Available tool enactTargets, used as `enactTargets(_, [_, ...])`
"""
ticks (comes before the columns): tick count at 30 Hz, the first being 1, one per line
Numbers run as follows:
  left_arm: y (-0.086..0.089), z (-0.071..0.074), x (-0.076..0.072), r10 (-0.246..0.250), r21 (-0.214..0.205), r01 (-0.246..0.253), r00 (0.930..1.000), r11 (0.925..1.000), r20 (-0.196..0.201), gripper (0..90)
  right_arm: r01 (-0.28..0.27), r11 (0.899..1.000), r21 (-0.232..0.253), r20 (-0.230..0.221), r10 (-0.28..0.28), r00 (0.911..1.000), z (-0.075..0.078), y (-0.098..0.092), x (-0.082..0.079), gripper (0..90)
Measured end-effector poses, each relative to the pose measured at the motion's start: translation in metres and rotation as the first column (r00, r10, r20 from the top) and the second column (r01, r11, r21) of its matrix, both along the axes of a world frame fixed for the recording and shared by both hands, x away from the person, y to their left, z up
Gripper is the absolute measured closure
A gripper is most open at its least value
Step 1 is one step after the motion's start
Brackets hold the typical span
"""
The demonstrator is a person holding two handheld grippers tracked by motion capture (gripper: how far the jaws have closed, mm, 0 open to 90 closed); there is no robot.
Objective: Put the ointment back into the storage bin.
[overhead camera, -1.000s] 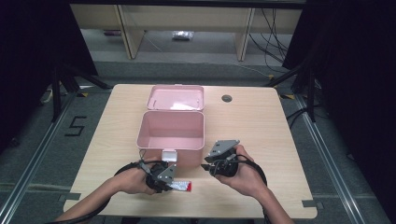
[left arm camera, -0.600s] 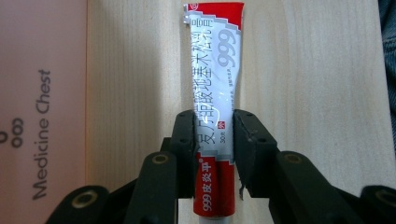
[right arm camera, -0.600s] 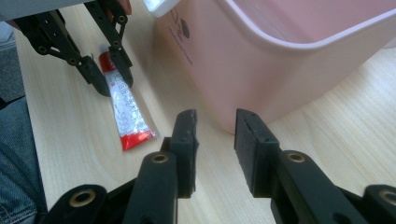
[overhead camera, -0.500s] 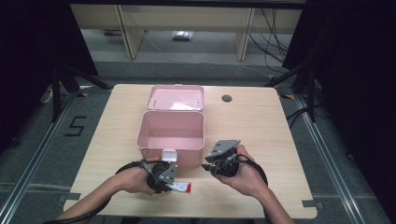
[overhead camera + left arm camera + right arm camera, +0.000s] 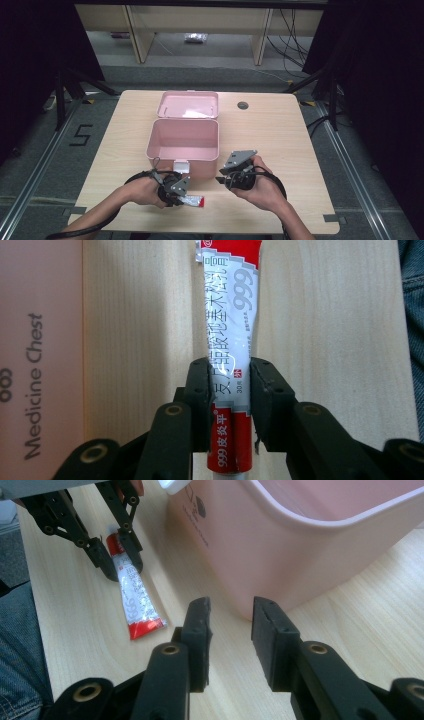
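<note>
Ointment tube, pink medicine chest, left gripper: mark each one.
ointment tube [image 5: 231, 325], left gripper view, printed white body.
pink medicine chest [image 5: 183, 163], high view, front wall.
left gripper [image 5: 231, 405], left gripper view, between its fingertips.

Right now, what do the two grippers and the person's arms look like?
Both the left gripper and the right gripper are black with brass-coloured pivot pins and flat rectangular jaws. Each carries a grey three-cornered plate and trails a black cable. The forearms are bare, no sleeves.
</note>
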State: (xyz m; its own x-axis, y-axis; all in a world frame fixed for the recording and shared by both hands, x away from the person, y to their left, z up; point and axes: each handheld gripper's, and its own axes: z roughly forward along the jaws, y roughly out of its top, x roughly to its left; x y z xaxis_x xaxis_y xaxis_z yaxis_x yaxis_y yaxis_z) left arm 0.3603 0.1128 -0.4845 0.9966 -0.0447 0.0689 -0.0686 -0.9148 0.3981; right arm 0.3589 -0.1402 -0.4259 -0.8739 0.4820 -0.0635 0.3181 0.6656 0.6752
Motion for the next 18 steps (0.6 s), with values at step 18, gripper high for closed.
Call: enactTargets(18, [0.0063, 0.0063, -0.0033, 0.003, -0.048, -0.003, 1.0, 0.9988, 0.002, 71.8, 0.013, 1.0, 0.023, -0.019, -0.013, 0.9997, -0.0026, 0.0032, -0.0015, 70.5])
